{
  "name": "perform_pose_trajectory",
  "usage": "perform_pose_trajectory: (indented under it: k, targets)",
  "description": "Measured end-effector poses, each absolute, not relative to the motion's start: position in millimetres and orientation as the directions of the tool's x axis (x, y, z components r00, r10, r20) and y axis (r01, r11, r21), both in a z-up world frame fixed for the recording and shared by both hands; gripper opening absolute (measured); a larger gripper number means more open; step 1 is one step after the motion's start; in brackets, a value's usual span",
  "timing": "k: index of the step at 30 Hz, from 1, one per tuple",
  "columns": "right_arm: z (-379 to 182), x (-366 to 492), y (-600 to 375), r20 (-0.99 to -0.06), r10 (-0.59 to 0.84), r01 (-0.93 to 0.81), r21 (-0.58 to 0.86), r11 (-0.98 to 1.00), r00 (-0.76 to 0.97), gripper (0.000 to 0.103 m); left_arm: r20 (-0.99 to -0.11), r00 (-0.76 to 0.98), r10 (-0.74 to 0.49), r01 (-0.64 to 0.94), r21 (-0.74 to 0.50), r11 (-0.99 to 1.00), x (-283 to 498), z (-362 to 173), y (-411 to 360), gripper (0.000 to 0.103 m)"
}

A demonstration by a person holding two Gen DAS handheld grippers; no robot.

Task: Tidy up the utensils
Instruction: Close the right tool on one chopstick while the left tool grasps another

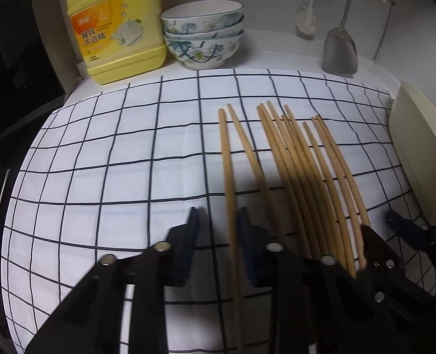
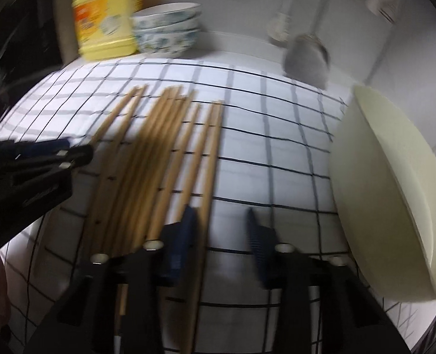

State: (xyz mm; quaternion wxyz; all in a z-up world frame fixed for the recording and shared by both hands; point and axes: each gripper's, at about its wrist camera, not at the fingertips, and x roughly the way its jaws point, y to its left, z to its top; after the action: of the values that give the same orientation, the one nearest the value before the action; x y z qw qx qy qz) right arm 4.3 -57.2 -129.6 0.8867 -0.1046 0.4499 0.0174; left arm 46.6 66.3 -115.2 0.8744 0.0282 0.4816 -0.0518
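Both left gripper (image 1: 219,227) and right gripper (image 2: 221,221) jaws stand apart astride chopsticks (image 1: 229,177); yellow bottle (image 1: 117,29) reads 餐具洗洁精.

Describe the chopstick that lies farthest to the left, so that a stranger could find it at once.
A white cloth with dark grid lines covers the counter, and wooden chopsticks lie on it in a loose row. The leftmost chopstick is one of a pair set apart from the main bundle. Only it runs between the fingers of the left claw.
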Motion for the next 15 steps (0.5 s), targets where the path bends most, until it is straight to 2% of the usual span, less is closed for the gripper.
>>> perform_pose_trajectory:
  k: [2,3,15]
  targets:
    - [-130.7,3.9,-46.9,-0.804,-0.066,-0.172,-0.207,0.963,0.591,0.010,-0.847,0.526,-0.076,0.136,-0.005,0.991,46.2,-114.9,64.5,0.008]
    - [-131.0,4.2,-45.1,-0.805,-0.065,-0.180,-0.210,0.961,0.590,0.008,-0.848,0.524,-0.079,0.140,-0.006,0.990,46.9,-114.8,64.9,0.008]
    - [-114.8,-1.2,-64.3,-0.815,0.005,-0.083,-0.053,0.995,0.580,0.006,-0.849,0.504,-0.158,0.187,-0.071,0.980,43.7,-101.4,80.9,0.007]
